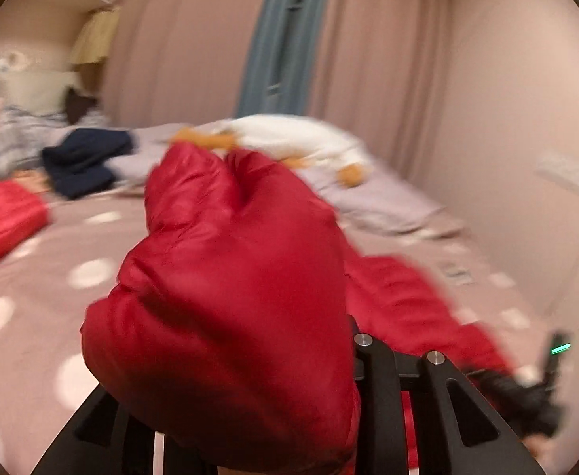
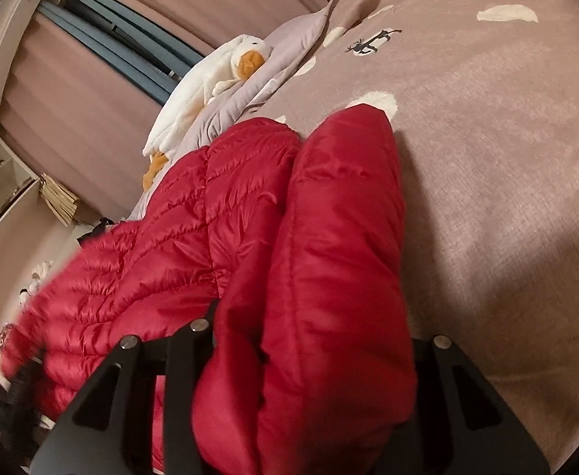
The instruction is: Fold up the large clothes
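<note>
A red quilted puffer jacket (image 1: 230, 297) lies across the pink dotted bedspread (image 1: 32, 277). My left gripper (image 1: 273, 356) is shut on a bunched fold of the jacket and holds it up above the bed; the fabric hides the fingertips. In the right wrist view the jacket (image 2: 162, 245) spreads to the left. My right gripper (image 2: 309, 336) is shut on a thick puffy part of it, which bulges up between the fingers and covers them. The other gripper (image 1: 542, 392) shows dark and blurred at the lower right of the left wrist view.
A white plush duck (image 2: 202, 91) with an orange beak lies on a lilac pillow (image 2: 289, 43) at the head of the bed. A dark navy garment (image 1: 87, 158) and a patterned blanket (image 1: 8, 142) lie at the far left. Pink curtains (image 1: 194, 39) and a wall (image 1: 519, 118) close in the bed.
</note>
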The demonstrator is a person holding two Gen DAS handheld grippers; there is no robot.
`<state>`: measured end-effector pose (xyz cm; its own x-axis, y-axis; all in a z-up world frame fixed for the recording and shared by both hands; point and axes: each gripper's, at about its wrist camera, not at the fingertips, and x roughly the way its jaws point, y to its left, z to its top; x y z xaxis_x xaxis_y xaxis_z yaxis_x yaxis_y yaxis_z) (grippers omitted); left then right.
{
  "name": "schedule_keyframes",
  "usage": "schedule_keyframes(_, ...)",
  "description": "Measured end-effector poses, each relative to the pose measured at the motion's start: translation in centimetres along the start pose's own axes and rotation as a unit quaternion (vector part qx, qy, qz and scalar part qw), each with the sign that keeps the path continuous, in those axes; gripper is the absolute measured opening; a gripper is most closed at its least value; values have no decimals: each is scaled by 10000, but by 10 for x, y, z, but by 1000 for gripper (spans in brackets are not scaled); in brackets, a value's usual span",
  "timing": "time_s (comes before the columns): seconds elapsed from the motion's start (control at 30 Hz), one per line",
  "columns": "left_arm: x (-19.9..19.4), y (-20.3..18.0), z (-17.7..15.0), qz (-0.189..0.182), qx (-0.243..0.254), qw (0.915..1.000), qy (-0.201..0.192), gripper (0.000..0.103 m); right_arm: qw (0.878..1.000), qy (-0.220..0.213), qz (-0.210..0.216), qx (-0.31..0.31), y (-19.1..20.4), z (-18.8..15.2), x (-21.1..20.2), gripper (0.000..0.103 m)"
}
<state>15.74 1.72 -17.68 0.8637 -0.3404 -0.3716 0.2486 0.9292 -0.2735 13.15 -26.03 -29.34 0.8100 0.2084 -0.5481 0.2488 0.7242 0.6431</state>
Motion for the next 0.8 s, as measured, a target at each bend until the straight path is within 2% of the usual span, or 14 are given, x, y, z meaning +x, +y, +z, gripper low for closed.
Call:
schedule_keyframes(0.07, 4, -13, 9, -687, -106, 9975, 121, 34, 10000, -3, -26, -29, 1, 1, 1, 34)
schedule_keyframes(0.13, 12, -27, 10, -1064, -60, 9938, 314, 42, 10000, 23, 7, -54, 2, 0, -1, 38)
schedule_keyframes(0.17, 12, -32, 8, -1096, -48, 9932, 378, 49, 10000, 46, 12, -57, 2, 2, -1, 40)
schedule_keyframes(0.2, 15, -38, 6, -1098, -73, 9931, 418, 55, 10000, 68, 31, -51, 3, 3, -2, 46)
schedule_keyframes(0.27, 18, -43, 3, -1043, -132, 9937, 384, 60, 9999, 71, 21, -99, 5, 8, -6, 62)
schedule_keyframes(0.3, 19, -45, 2, -988, -163, 9944, 351, 63, 9998, -9, -26, -174, 7, 10, -11, 76)
schedule_keyframes(0.33, 21, -46, 1, -946, -196, 9947, 361, 64, 9996, -115, -134, -239, 8, 11, -16, 86)
schedule_keyframes(0.43, 21, -55, -1, -947, -63, 9947, 406, 65, 9954, -501, -675, -459, 12, 15, -34, 98)
schedule_keyframes(0.63, 19, -57, -5, -1255, -71, 9899, 653, 79, 9845, -1213, -1189, -427, 3, 39, -86, 100)
schedule_keyframes(0.73, 27, -75, -13, -1398, 213, 9864, 832, 83, 9747, -1622, -1384, -665, 18, 56, -120, 102)
schedule_keyframes(0.8, 40, -91, -22, -1547, 362, 9812, 1093, 86, 9663, -1885, -1447, -986, 35, 65, -142, 102)
